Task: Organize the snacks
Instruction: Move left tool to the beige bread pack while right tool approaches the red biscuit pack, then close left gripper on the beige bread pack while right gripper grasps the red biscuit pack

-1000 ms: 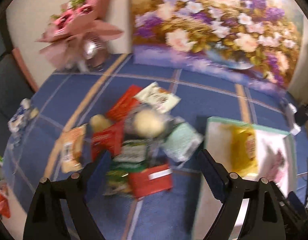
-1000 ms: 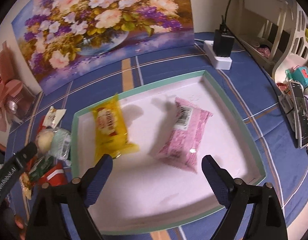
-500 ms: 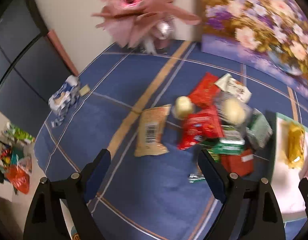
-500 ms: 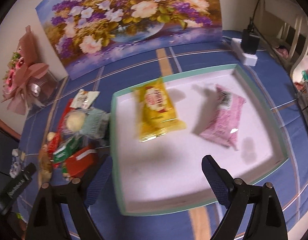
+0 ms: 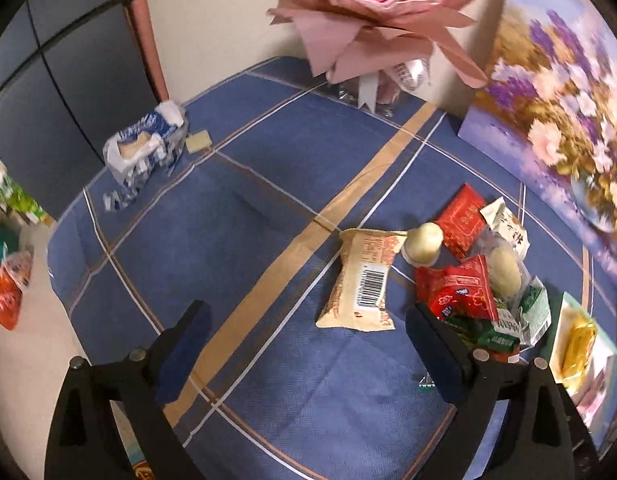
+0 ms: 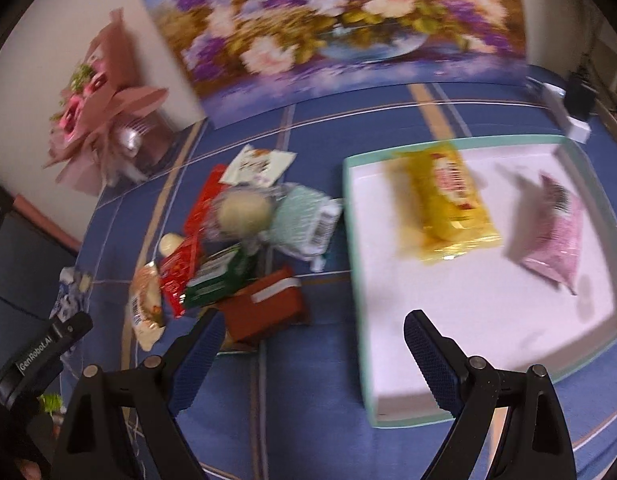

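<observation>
A pile of snack packets (image 6: 244, 252) lies on the blue tablecloth, left of a white tray with a teal rim (image 6: 354, 240). The tray holds a yellow packet (image 6: 444, 208) and a pink packet (image 6: 556, 240). In the left wrist view a beige packet with a barcode (image 5: 362, 280) lies at the pile's left edge, beside red packets (image 5: 456, 292) and a round white bun (image 5: 422, 240). My left gripper (image 5: 308, 352) is open and empty, above the cloth near the beige packet. My right gripper (image 6: 312, 360) is open and empty, above the tray's front left corner.
A pink wrapped bouquet (image 5: 372, 12) and a flower painting (image 6: 340, 20) stand against the back wall. A blue and white torn wrapper (image 5: 144, 148) lies at the table's left corner. A power strip with a charger (image 6: 576, 104) sits at the far right.
Both grippers have swung left. The left view now centres on the beige packet and the table's left side. The right view has shifted from the tray toward the pile. Both stay open.
</observation>
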Available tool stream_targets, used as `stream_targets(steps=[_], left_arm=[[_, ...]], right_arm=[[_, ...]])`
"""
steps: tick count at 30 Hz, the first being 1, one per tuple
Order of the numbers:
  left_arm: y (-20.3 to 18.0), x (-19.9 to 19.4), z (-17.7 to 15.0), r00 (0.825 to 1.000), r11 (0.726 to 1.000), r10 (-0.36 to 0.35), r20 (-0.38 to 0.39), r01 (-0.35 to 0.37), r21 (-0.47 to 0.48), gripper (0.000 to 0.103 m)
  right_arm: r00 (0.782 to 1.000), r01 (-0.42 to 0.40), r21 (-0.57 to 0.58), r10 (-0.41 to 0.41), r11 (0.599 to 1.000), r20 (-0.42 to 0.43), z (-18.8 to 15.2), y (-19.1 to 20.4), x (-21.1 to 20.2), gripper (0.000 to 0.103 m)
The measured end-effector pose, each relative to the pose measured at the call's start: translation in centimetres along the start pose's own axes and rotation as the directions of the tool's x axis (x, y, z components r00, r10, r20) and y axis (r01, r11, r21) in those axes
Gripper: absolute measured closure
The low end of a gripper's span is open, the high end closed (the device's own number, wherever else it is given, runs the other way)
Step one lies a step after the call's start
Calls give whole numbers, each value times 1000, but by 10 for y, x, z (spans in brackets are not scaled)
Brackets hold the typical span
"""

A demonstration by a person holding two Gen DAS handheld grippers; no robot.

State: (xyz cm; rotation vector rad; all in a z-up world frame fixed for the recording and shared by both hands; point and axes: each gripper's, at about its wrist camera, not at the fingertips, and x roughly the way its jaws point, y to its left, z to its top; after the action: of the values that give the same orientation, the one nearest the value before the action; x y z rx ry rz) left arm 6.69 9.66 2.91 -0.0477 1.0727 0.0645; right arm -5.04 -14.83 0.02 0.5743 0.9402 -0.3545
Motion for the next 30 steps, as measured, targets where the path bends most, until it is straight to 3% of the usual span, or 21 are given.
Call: stream_targets(steps=[6, 18, 30], left_arm=[[12, 14, 3, 999, 999, -28, -42, 26, -40, 6], [-11, 61, 19, 984, 995, -96, -153, 95, -11, 5], [-38, 109, 21, 971, 995, -82, -223, 91, 32, 6]], right_arm=[[999, -36, -52, 35, 998, -20, 1, 24, 14, 10], [996, -30, -94, 22, 995, -81, 8, 30, 53, 10], [987, -33, -129, 12, 991, -158, 10, 38, 90, 10]])
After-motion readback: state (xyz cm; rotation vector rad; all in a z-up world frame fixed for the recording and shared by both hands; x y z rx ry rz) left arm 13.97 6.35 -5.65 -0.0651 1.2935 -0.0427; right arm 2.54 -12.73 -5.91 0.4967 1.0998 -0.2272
